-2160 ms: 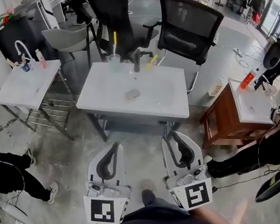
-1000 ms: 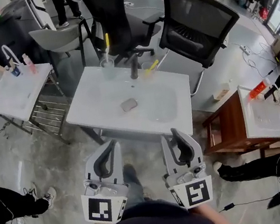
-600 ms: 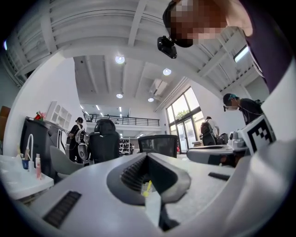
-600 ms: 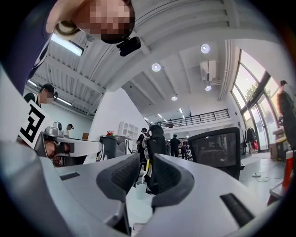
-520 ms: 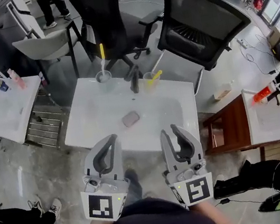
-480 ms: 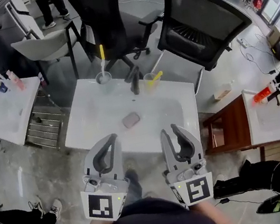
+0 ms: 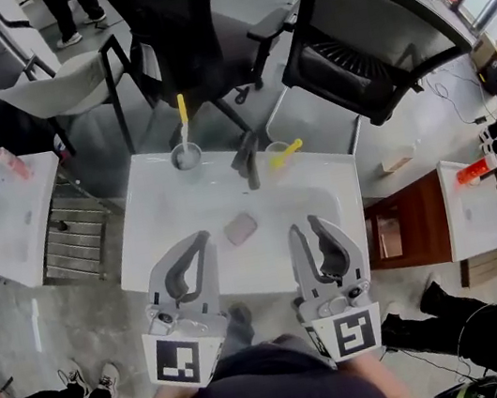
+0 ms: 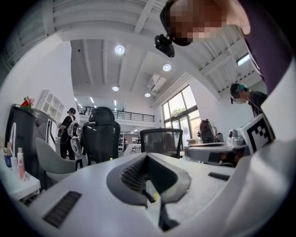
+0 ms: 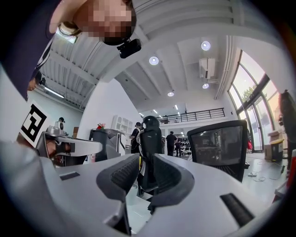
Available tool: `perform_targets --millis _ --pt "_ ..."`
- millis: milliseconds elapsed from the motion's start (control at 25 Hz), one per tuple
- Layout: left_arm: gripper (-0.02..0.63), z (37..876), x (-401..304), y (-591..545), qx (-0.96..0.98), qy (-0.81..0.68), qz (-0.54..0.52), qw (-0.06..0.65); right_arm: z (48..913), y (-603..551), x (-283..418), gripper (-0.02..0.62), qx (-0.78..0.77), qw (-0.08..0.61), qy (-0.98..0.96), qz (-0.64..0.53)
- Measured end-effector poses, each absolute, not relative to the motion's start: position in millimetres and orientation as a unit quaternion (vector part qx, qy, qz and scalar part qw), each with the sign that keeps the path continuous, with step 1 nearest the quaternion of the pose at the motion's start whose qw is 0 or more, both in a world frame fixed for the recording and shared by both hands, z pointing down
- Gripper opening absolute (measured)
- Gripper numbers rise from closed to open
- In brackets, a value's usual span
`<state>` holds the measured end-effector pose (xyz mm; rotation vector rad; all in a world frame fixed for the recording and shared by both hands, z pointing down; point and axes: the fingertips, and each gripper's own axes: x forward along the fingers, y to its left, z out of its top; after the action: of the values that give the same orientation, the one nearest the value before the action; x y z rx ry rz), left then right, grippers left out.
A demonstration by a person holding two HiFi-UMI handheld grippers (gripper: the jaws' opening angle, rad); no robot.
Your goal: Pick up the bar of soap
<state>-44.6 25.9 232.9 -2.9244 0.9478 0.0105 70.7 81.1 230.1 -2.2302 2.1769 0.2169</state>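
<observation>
- Over on the left, saw the left gripper [image 7: 205, 237] with its tips pinched together, gripping nothing, held by the near edge of the table.
- Spotted the bar of soap [image 7: 240, 228] lying flat on the white sink top [image 7: 162, 223], just right of those tips, left of the basin dip, touched by neither gripper.
- Figured it for a light, stiff little block, probably slick if wet. Would pinch it low across the short sides, square on and not too hard, to avoid squirting it out.
- Found the right gripper [image 7: 305, 224] partly open and empty, with only a chair showing through the gap.
- Noted a smooth, glossy top, so expected the soap to skate on any nudge. Counted a cup with a yellow toothbrush [image 7: 186, 155], a dark faucet [image 7: 248, 160] and a second cup [image 7: 280, 151] along the back edge, well apart from the soap.
- Clocked a busy room too: another white stand [image 7: 6, 226] far left, a grey chair [image 7: 66, 82], a black office chair [image 7: 363, 39] behind, a wooden side table [image 7: 405, 223] at right.
</observation>
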Motion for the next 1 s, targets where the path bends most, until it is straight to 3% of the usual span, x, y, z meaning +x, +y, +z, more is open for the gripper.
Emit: perform_targets --millis 1000 --pt "0.0 286 1 -24 -0.95 0.309 -0.05 0.01 297 15 77 0.091 -0.639 -0.045 0.765 0.063"
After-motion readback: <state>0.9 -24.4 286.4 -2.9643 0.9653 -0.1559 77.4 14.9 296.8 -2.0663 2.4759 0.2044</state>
